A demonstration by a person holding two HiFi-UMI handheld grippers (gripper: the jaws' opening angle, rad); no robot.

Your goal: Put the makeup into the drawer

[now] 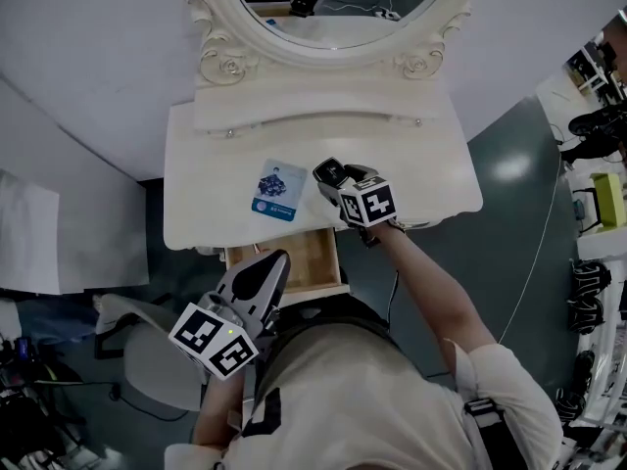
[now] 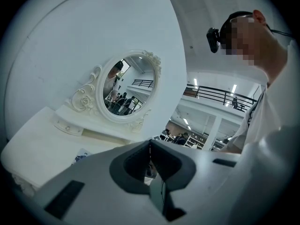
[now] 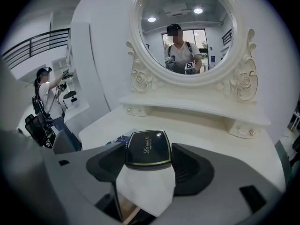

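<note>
The bench (image 1: pixel 201 199) is bare across its left half and at its right end, so there is open passage there. A flat blue-and-white packet (image 1: pixel 277 191) lies near the front middle. Just right of it, the right gripper (image 1: pixel 331 176) is clamped on a black compact (image 3: pixel 146 148). At the back, a raised shelf (image 1: pixel 313 116) and the mirror (image 1: pixel 333 8) close off the rear. The drawer (image 1: pixel 313 258) stands pulled out under the front edge, open from above. The left gripper (image 1: pixel 277 260), jaws together, hangs over its left part, and the right part is uncovered.
</note>
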